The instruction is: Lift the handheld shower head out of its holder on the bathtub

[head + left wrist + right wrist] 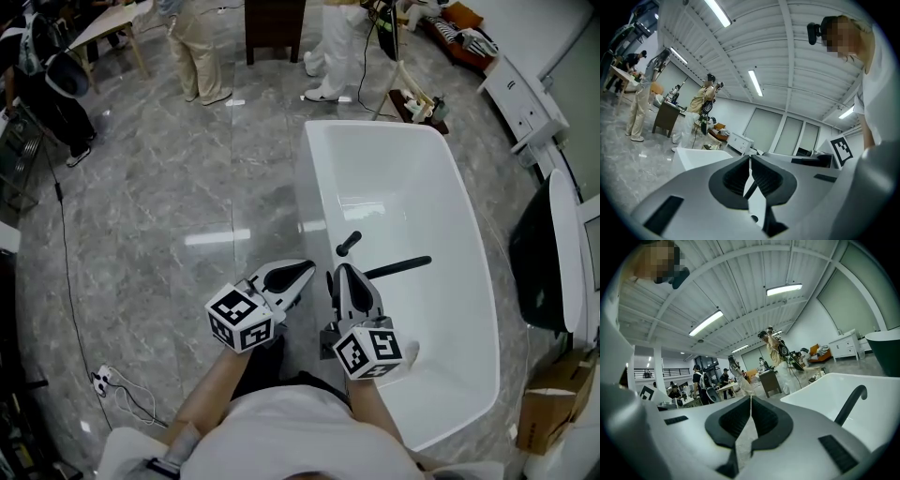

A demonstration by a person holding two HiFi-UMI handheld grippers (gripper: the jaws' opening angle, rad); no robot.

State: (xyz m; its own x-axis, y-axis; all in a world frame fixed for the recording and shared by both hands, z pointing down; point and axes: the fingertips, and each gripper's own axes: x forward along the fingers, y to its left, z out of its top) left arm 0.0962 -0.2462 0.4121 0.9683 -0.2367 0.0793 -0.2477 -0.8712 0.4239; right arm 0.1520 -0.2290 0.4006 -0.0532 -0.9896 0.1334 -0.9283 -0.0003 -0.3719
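The white bathtub (469, 281) stands at the right of the head view. A black handheld shower head (397, 266) lies across its near left rim, next to a short black faucet knob (348, 244). My left gripper (307, 269) hovers over the floor just left of the tub rim, jaws shut and empty. My right gripper (340, 270) sits at the rim just short of the knob, also shut with nothing in it. In the right gripper view a curved black fitting (851, 401) rises from the tub (820, 397) to the right of the shut jaws (751, 397). The left gripper view shows shut jaws (750, 158) and the tub's corner (701, 157).
Grey marble floor lies left of the tub. Two people (199, 56) and a dark cabinet (275, 28) are at the far end. A cable (70, 309) runs along the left floor. A dark tub (539, 253), a white cabinet (525, 103) and a cardboard box (553, 403) line the right.
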